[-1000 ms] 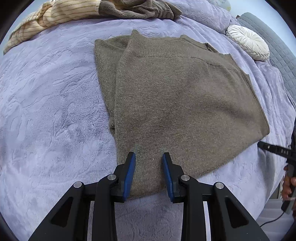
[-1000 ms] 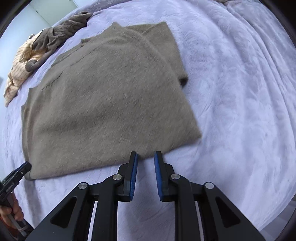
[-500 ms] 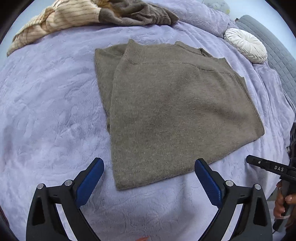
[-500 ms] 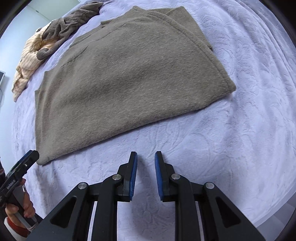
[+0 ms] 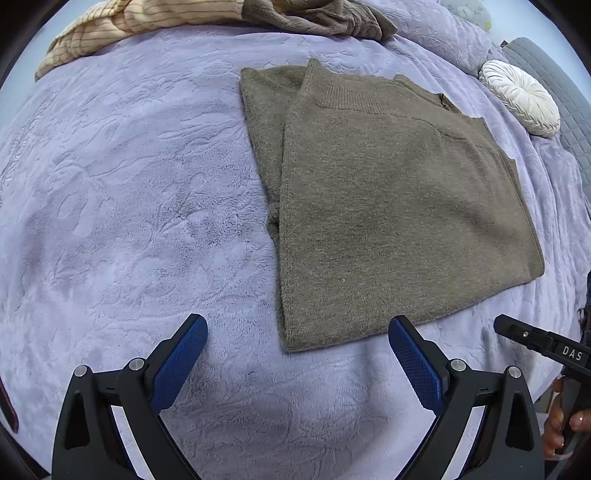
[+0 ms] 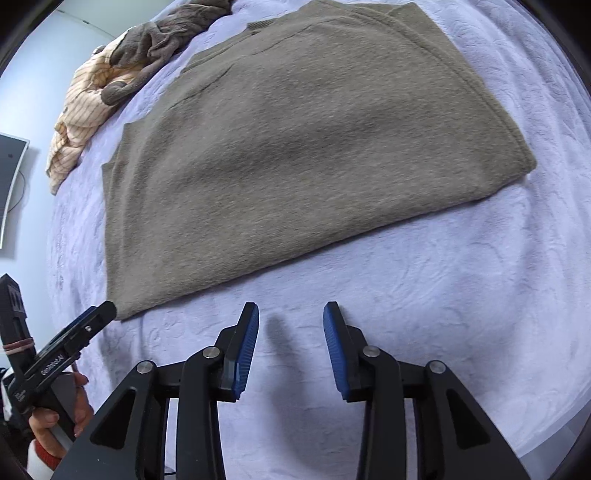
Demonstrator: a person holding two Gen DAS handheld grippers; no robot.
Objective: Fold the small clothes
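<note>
Olive-brown knitted sweater (image 5: pixel 388 206) lies folded flat on lilac plush bedspread (image 5: pixel 129 221). Left gripper (image 5: pixel 297 345) is spread wide, hem released and backed away from. In right view, right gripper (image 6: pixel 290 341), pressed together before, is now parted, empty, just short of sweater (image 6: pixel 295 147); fold judged set.

Striped garment (image 5: pixel 147 22) and grey quilted cushion (image 5: pixel 569 96), both cut off by frame edge.

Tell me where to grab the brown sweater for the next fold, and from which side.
Probably pinch the near hem corners of the brown sweater, coming in low from the near edge. It lies flat on the purple blanket, and both the left gripper and right gripper are open just short of that hem.
</note>
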